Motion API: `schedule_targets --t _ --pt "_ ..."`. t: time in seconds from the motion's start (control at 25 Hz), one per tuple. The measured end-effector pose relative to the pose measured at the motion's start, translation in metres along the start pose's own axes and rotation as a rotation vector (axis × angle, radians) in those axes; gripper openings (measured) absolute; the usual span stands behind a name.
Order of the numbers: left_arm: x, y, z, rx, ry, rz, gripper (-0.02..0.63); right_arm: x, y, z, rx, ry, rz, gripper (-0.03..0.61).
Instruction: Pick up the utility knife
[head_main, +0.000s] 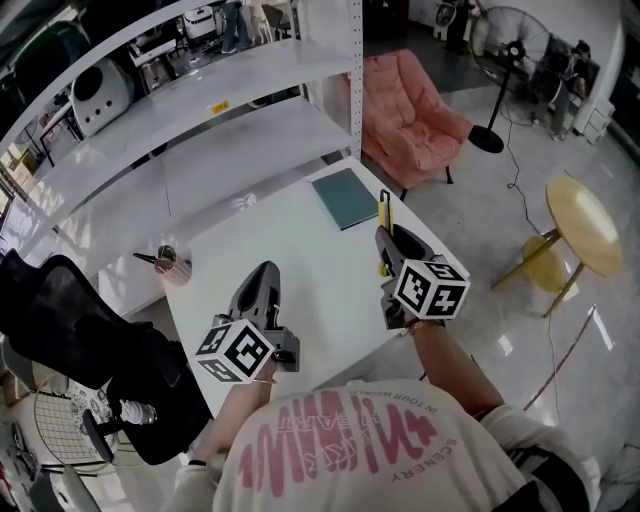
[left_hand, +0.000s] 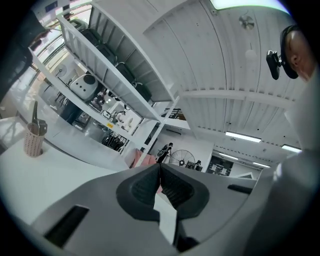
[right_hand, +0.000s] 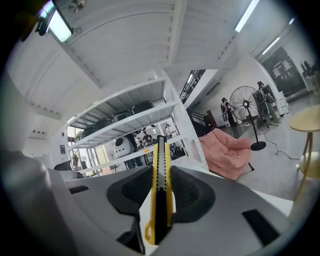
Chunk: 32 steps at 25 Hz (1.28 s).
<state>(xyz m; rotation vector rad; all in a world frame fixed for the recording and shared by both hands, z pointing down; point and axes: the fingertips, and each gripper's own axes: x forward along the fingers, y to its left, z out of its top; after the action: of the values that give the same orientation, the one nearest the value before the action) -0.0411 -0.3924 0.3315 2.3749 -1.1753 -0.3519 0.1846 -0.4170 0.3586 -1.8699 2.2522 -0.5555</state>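
Head view looks down on a white worktop (head_main: 290, 250) with both tools held above its near half. The right tool (head_main: 385, 235) is over the worktop's right edge and is clamped on the utility knife (head_main: 384, 208), whose yellow body sticks out past the jaw tips toward the far right corner. In the right gripper view the knife (right_hand: 161, 150) runs lengthwise between the two dark pads of the right tool (right_hand: 161, 181), which press on its flat sides. Its black slider track faces up, and its looped tail end lies nearest the camera. The left tool (head_main: 265, 270) hovers over the near left part of the worktop. In the left gripper view the left tool (left_hand: 160, 169) has its jaws brought together with the pad tips meeting and nothing between them. A dark green pad (head_main: 345, 197) lies flat at the far right corner, just beyond the knife's tip. A small cup (head_main: 172, 263) holding a dark implement stands at the left edge. White shelving (head_main: 200, 130) runs along the far side, and a pink armchair (head_main: 410, 110) sits on the floor past the far right corner.
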Motion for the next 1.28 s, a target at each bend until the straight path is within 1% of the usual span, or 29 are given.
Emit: schedule_targets --t 0.16,0.28,0.4,0.56,0.76,0.92,1.04,1.28 --pt "-0.023 -0.009 0.004 0.018 -0.007 -0.017 0.023 -0.028 0.025 0.005 -0.039 -0.037 -0.008 0.133" --pt "-0.04 -0.01 0.008 0.054 -0.018 0.002 0.025 -0.048 0.044 0.004 -0.092 -0.053 -0.02 0.133" --pt "-0.055 -0.008 0.016 0.082 -0.037 0.029 0.025 -0.064 0.06 0.002 -0.099 -0.06 -0.018 0.133" --pt "-0.075 -0.012 0.02 0.117 -0.05 0.034 0.024 -0.085 0.078 -0.004 -0.105 -0.066 -0.014 0.135" --pt "-0.108 -0.016 0.01 0.177 -0.035 0.044 0.024 -0.112 0.096 -0.017 -0.115 -0.071 -0.02 0.135" --pt "-0.13 -0.015 0.001 0.183 -0.023 0.057 0.025 -0.129 0.103 -0.03 -0.13 -0.061 -0.042 0.136" --pt "-0.145 -0.013 -0.004 0.204 -0.015 0.067 0.025 -0.139 0.106 -0.043 -0.12 -0.049 -0.062 0.136" --pt "-0.167 -0.009 -0.022 0.193 0.01 0.069 0.023 -0.158 0.11 -0.07 -0.122 -0.023 -0.087 0.135"
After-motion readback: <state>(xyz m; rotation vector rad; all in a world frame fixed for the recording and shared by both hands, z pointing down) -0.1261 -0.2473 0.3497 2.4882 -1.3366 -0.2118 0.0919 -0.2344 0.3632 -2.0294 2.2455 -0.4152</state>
